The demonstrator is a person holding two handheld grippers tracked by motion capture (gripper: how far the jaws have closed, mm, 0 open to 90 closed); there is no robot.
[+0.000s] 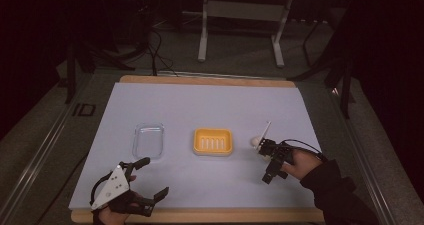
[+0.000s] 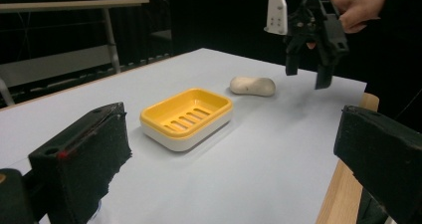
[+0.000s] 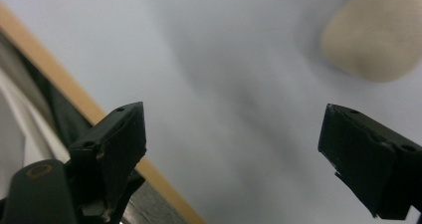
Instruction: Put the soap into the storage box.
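Cream-coloured and smoothly rounded, the bar of soap lies flat on the counter, just beside the yellow soap dish on its right and apart from it. The right hand-held gripper hangs just above and beside the soap with its jaws spread and nothing between them; the right gripper view places the soap off to the upper right, outside the line between the jaws. Judgement: a closure from this offset would likely catch one rounded end, and the bar could squirt sideways, skid across the smooth pale sheet, or strike the dish. A steep descent could also press a jaw tip into the counter. The left hand-held gripper rests near the front edge, jaws spread and empty, well apart from the soap. The clear lid lies left of the dish, clear of the work and at little risk.
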